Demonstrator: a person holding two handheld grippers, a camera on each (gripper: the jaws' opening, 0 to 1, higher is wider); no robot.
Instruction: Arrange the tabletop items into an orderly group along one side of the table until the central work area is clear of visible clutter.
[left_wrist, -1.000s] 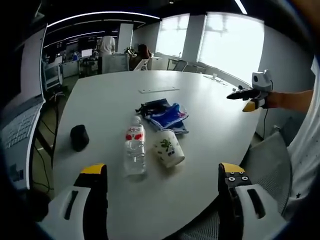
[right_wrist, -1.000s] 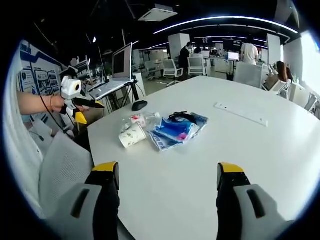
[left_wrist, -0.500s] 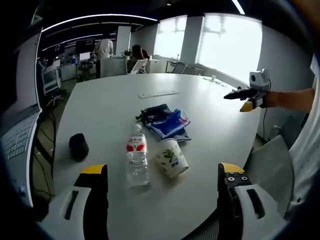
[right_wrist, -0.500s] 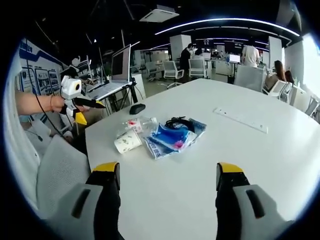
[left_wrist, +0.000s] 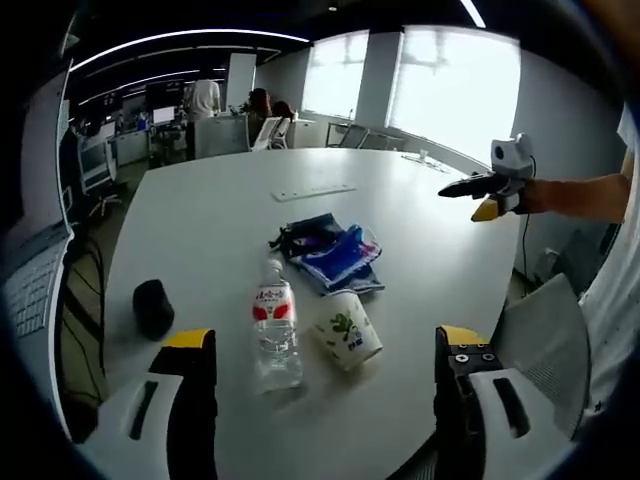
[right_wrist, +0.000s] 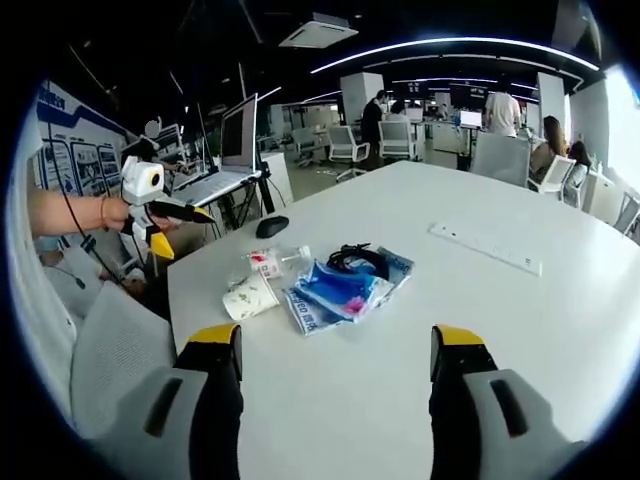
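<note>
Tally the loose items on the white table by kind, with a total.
Clear plastic water bottle, lying on its side: 1
Paper cup with a leaf print, lying on its side: 1
Black computer mouse: 1
Blue plastic bags in a pile: count unclear, taken as 1
Black cable on the pile: 1
White strip: 1
Total: 6

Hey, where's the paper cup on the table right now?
In the left gripper view the paper cup lies on its side on the white table, just right of the water bottle and nearer the camera than the blue bags.
</note>
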